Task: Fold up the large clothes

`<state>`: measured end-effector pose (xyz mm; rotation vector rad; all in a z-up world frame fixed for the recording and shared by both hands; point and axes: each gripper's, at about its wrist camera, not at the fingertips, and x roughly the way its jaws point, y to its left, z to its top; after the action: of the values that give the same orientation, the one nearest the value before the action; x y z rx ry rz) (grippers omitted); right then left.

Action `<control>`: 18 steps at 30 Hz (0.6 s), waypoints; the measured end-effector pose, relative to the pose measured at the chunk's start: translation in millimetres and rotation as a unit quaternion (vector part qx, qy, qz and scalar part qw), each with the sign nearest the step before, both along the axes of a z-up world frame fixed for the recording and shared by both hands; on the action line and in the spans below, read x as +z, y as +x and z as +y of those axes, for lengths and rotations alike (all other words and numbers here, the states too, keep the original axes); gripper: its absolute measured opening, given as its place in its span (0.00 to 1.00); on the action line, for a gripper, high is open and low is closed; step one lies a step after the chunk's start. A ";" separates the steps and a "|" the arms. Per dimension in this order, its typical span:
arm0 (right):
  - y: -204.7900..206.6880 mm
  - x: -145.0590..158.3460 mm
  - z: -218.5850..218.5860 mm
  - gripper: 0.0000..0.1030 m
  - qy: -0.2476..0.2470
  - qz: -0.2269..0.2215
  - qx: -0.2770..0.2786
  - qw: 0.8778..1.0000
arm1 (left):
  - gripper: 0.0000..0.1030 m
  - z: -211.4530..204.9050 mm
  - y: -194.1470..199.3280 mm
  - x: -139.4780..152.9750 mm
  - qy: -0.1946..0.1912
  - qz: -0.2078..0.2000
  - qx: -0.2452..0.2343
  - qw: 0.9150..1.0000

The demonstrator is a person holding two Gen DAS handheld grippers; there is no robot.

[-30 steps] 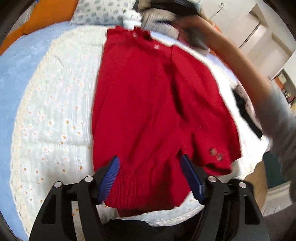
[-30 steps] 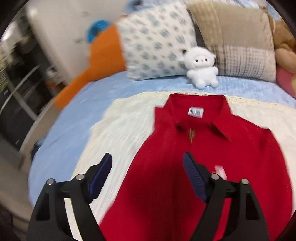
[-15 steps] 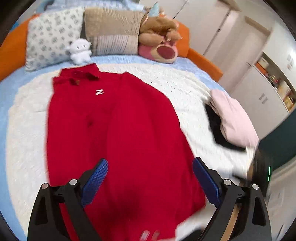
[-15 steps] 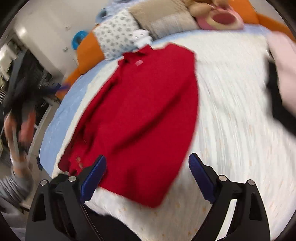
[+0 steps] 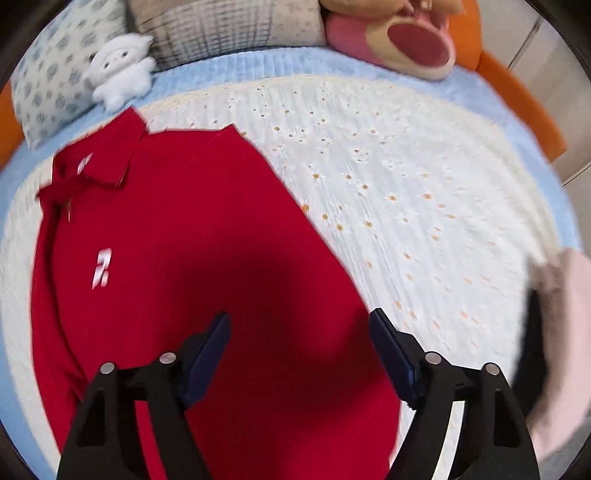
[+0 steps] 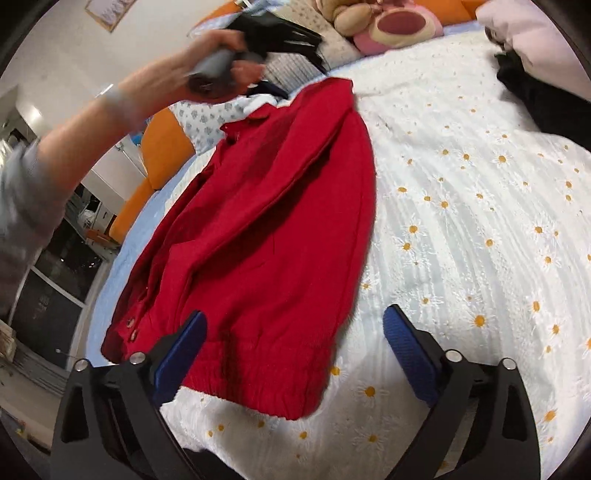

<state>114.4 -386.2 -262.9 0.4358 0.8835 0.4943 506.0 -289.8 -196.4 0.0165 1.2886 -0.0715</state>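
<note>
A red collared jacket (image 5: 192,266) lies flat on a white daisy-print blanket (image 5: 424,206), its sleeves folded in over the body, collar toward the pillows. In the right wrist view the jacket (image 6: 266,229) shows its ribbed hem nearest me. My left gripper (image 5: 299,332) is open and empty, hovering over the jacket's upper body. It also shows in the right wrist view (image 6: 295,40), held in a hand above the collar. My right gripper (image 6: 293,328) is open and empty, just above the hem's right corner.
Pillows (image 5: 229,26), a white plush toy (image 5: 118,75) and a pink-and-brown plush (image 5: 406,40) line the head of the bed. A pink garment (image 5: 561,332) over a black one (image 6: 543,99) lies at the blanket's right side. The bed's orange frame (image 6: 162,147) is on the left.
My left gripper has moved up the jacket toward the collar and lower over it. My right gripper has dropped to the hem end, closer to the fabric. Both stayed open.
</note>
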 end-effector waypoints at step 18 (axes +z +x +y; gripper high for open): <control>-4.4 2.2 11.0 0.72 -0.063 -0.015 0.007 0.998 | 0.19 -32.0 32.8 -27.4 0.139 0.004 -0.014 0.990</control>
<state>110.0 -375.2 -260.7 0.3061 0.8845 0.4546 538.7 -321.8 -223.8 0.2742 1.2978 0.0842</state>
